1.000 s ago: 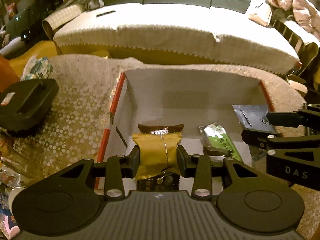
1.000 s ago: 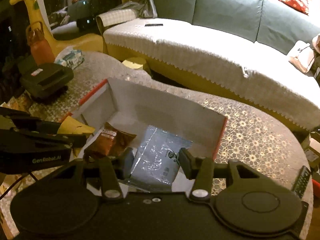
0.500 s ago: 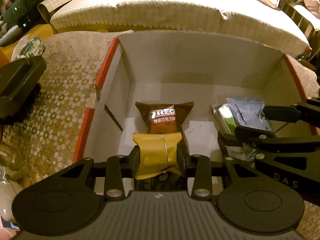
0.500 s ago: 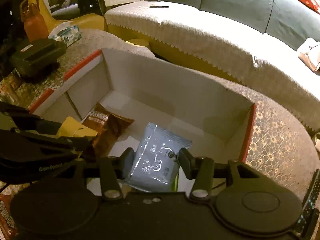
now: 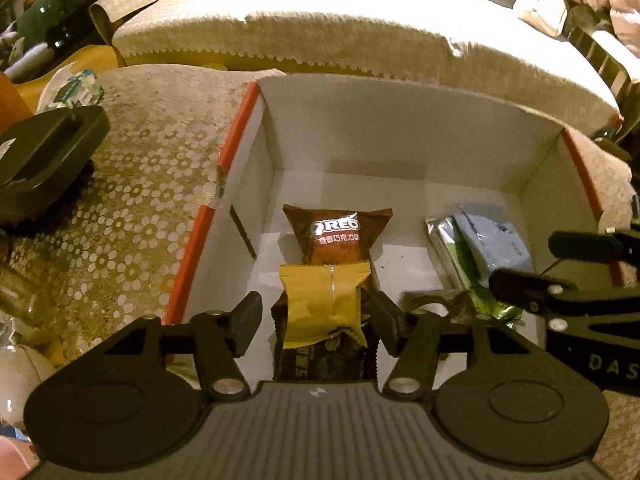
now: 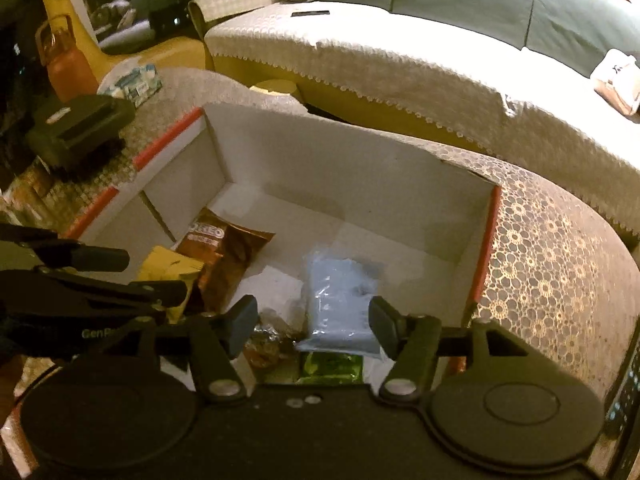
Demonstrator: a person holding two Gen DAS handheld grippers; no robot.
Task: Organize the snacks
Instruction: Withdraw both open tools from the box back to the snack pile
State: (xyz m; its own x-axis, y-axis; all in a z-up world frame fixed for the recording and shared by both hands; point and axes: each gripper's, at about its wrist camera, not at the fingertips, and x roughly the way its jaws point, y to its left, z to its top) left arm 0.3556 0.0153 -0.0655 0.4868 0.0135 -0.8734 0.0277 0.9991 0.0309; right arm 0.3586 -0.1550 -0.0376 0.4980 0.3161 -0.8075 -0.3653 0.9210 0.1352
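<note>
A white cardboard box with red rims (image 5: 224, 168) (image 6: 486, 240) stands on the patterned table. My left gripper (image 5: 316, 316) is open inside it, its fingers apart on either side of a yellow snack packet (image 5: 324, 300) that lies over a dark packet. A brown Oreo packet (image 5: 338, 236) (image 6: 224, 248) lies just beyond. My right gripper (image 6: 312, 320) is open over a pale blue packet (image 6: 340, 300) (image 5: 492, 240), which rests on a green packet (image 6: 330, 366) (image 5: 468, 268). The yellow packet (image 6: 172, 272) shows at left in the right wrist view.
A black case (image 5: 36, 160) (image 6: 80, 128) sits on the table left of the box. A sofa with a cream lace cover (image 5: 320, 32) (image 6: 400, 68) runs behind. An orange bottle (image 6: 66, 64) and a wipes pack (image 6: 132, 82) stand at far left. A remote (image 6: 624, 396) lies at right.
Both grippers have opened. The left let go of the yellow packet and the right let go of the blue packet; both packets now lie in the box.
</note>
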